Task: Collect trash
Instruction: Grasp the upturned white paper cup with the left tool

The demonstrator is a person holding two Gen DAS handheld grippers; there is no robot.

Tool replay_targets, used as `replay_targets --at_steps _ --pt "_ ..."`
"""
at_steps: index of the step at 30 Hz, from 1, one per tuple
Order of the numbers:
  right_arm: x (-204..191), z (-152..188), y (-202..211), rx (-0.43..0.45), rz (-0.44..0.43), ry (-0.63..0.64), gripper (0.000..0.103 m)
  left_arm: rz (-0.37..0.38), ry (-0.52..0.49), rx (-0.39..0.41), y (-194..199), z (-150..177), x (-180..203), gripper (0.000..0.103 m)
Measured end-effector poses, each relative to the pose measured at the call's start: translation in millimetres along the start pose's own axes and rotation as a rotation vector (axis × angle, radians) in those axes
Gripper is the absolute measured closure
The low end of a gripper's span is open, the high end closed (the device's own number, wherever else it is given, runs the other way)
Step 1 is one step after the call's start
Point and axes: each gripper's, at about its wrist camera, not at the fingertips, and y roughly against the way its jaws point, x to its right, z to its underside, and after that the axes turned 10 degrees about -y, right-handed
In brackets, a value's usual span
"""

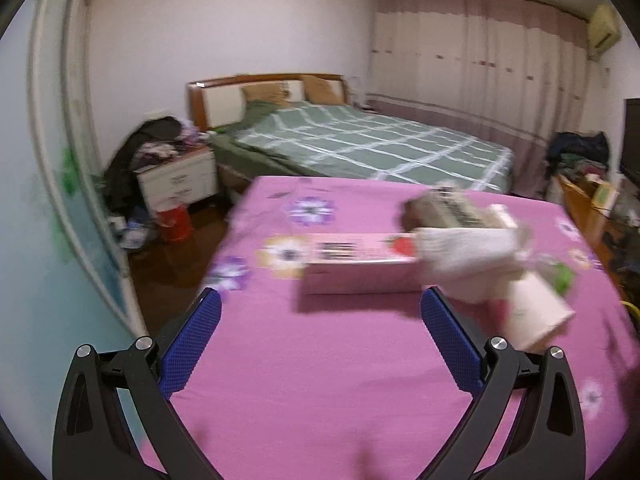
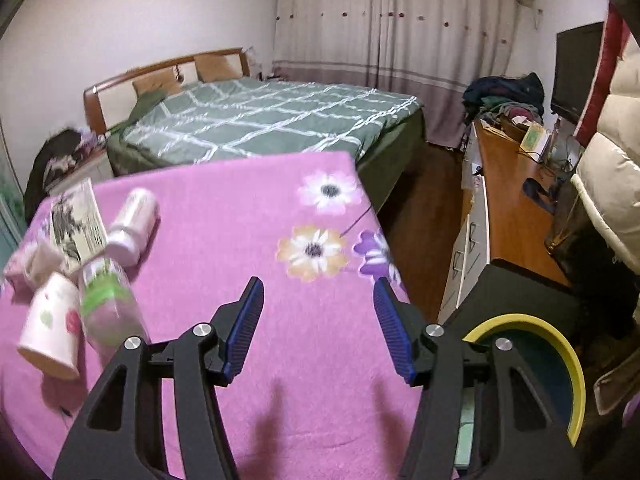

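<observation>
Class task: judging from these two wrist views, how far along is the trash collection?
Done: unclear; the yellow-rimmed bin shows little of its inside. In hand: nothing; the left gripper and right gripper are open and empty. Left: the paper cup, plastic bottle, white bottle and pink box lie on the pink cloth.

both wrist views are being aimed downward, close over the pink floral cloth; the green bed is being shared.

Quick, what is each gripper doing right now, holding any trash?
Left gripper: jaws open, nothing between them, above the pink cloth.
Right gripper: jaws open and empty, over the cloth beside the yellow-rimmed bin.
</observation>
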Motion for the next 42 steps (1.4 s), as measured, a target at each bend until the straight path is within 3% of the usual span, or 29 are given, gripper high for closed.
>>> replay_targets --at_steps 4,9,20,31,35,42 --pt "1 3 -3 -0.015 -0.016 -0.017 0.048 0.155 -0.010 -0.063 -2 -13 47 0.005" --pt "-1 6 -9 -0.028 -0.028 -0.010 0.048 0.236 -0.056 -0.148 -15 -33 99 0.005" --pt "-1 7 -6 -0.026 -0.058 -0.001 0.048 0.303 -0.132 -0.380 -69 -61 160 0.005" --pt "-3 8 -5 -0.044 -0.082 -0.001 0.048 0.264 -0.203 -0.476 -108 -62 186 0.011" --pt "-4 8 -6 -0.054 -0.092 -0.002 0.048 0.255 -0.215 -0.502 -115 -61 184 0.021" --pt "-4 8 -7 -0.060 -0.102 -0.005 0.047 0.313 -0.268 -0.508 -105 -55 184 0.036"
